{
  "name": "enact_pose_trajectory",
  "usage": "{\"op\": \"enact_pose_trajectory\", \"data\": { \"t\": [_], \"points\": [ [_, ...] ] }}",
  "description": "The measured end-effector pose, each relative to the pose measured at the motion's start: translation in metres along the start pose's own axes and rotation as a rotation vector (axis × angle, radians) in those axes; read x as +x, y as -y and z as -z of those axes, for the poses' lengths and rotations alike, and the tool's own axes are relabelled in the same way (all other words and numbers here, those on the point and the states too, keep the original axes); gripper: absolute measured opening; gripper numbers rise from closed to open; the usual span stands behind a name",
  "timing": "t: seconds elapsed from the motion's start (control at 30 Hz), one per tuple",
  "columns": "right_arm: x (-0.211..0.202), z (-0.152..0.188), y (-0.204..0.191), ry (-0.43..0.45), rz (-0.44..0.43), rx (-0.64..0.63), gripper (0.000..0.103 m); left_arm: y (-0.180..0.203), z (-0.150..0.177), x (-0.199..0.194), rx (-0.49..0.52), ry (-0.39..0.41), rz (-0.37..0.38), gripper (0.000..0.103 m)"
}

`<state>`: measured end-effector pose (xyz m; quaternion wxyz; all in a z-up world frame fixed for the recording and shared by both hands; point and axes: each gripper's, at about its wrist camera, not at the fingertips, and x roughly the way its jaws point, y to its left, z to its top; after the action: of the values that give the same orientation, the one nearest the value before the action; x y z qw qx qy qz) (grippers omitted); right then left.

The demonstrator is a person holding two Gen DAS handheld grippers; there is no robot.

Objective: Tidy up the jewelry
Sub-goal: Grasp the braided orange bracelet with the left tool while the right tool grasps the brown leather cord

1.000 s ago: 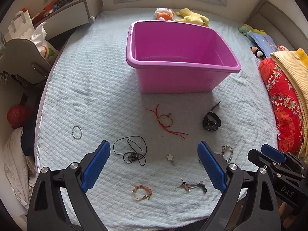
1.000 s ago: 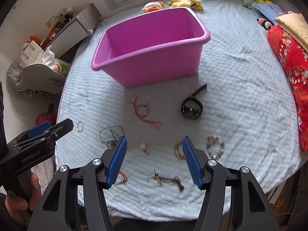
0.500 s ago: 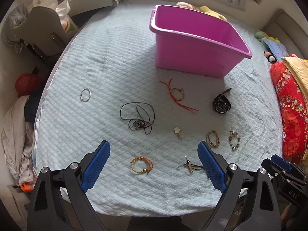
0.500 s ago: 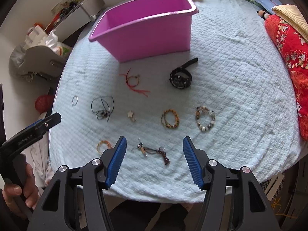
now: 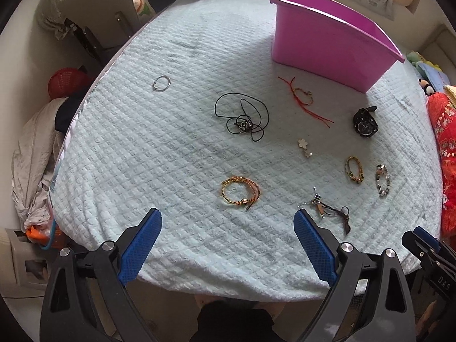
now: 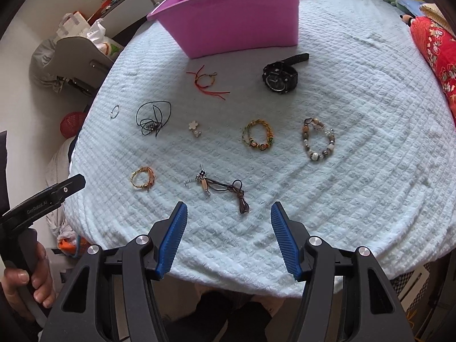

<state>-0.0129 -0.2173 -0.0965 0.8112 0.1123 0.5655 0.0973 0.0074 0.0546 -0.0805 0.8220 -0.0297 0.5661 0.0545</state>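
Both tongs are hanging spread wide over the near edge of the pale blue quilted blanket (image 6: 356,91), left gripper (image 5: 228,245) and right gripper (image 6: 229,238) gripping nothing. Jewelry's lying scattered: orange braided bracelet (image 5: 240,191), black cord necklace (image 5: 242,116), chunky black watch (image 6: 280,78). Magenta plastic tub (image 6: 228,14) is sitting behind, probably empty, hard to see inside.

Open blanket (image 5: 159,148) left, tub (image 5: 327,45) (far) blocking
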Motion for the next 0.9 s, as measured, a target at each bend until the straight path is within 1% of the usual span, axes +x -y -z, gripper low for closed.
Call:
{"op": "enact_pose_trajectory", "data": {
  "t": [0.1, 0.23, 0.33, 0.4, 0.47, 0.57, 0.83, 0.9],
  "points": [
    [0.018, 0.009, -0.003, 0.034, 0.012, -0.013, 0.059, 0.000, 0.009, 0.030, 0.016, 0.009, 0.014, 0.092],
    [0.046, 0.021, -0.002, 0.087, 0.033, -0.014, 0.059, 0.005, 0.019, 0.075, 0.040, 0.001, 0.040, 0.092],
    [0.065, 0.024, -0.001, 0.085, 0.051, -0.002, 0.059, 0.005, 0.026, 0.097, 0.039, 0.004, 0.075, 0.092],
    [0.076, 0.027, -0.002, 0.092, 0.059, 0.004, 0.059, 0.007, 0.030, 0.108, 0.058, -0.001, 0.074, 0.092],
    [0.085, 0.030, -0.003, 0.089, 0.069, 0.001, 0.059, 0.005, 0.032, 0.118, 0.054, -0.010, 0.084, 0.092],
    [0.096, 0.035, -0.006, 0.099, 0.081, -0.006, 0.059, 0.000, 0.032, 0.124, 0.042, 0.002, 0.097, 0.092],
    [0.111, 0.037, -0.012, 0.138, 0.102, -0.010, 0.059, -0.007, 0.030, 0.135, 0.077, 0.043, 0.100, 0.092],
    [0.118, 0.035, -0.014, 0.140, 0.127, -0.020, 0.059, -0.006, 0.029, 0.135, 0.085, 0.059, 0.102, 0.092]
  ]
}}
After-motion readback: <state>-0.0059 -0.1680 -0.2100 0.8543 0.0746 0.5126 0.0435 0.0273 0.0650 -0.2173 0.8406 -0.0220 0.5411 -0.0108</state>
